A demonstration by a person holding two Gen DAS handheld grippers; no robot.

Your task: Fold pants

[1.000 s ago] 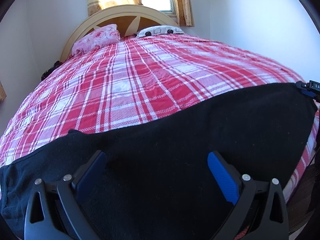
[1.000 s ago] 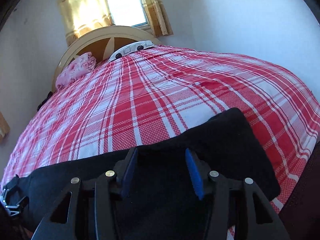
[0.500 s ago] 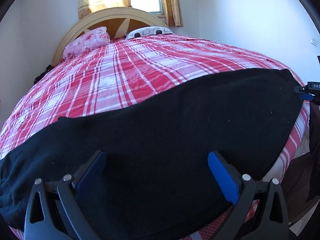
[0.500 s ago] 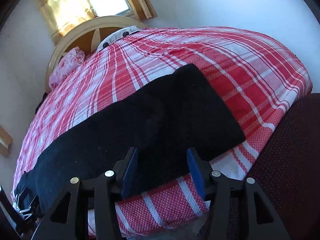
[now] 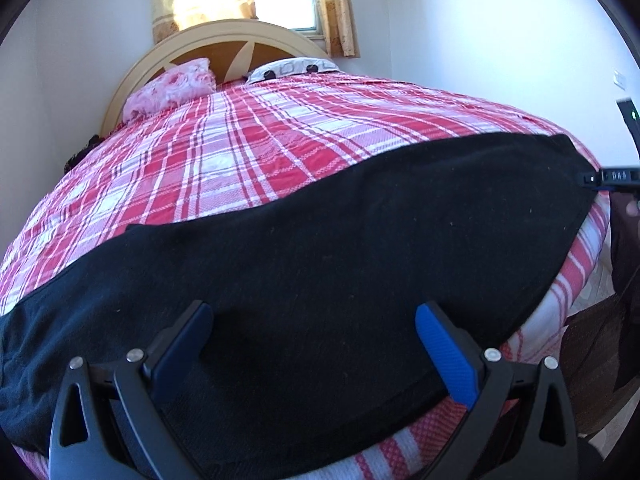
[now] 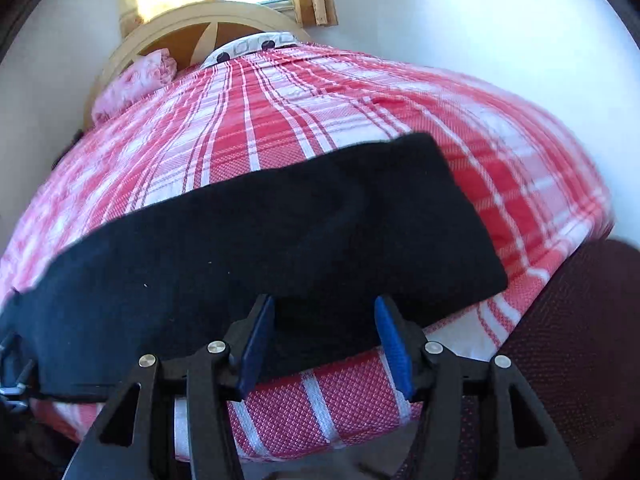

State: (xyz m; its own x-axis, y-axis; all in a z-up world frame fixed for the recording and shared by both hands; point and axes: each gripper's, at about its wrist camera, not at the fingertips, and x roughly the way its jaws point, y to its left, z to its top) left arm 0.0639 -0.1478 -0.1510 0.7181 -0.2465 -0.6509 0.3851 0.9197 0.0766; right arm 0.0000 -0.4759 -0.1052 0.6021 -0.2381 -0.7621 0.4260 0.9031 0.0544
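- black pants (image 5: 320, 264) are laid out flat in a long strip across the foot end of the bed (image 5: 248, 152), near edge right along the mattress edge
- left gripper (image 5: 312, 344) fingers wide apart above the cloth, gripping nothing
- right gripper (image 6: 324, 340) fingers apart too, at the pants' near edge, not pinching
- loads of bare plaid towards the headboard (image 5: 224, 40)

Black pants (image 5: 340, 272) lie on a red-and-white plaid bedspread (image 5: 240, 152).

Blk pants (image 5: 320, 260) flat across bed-foot
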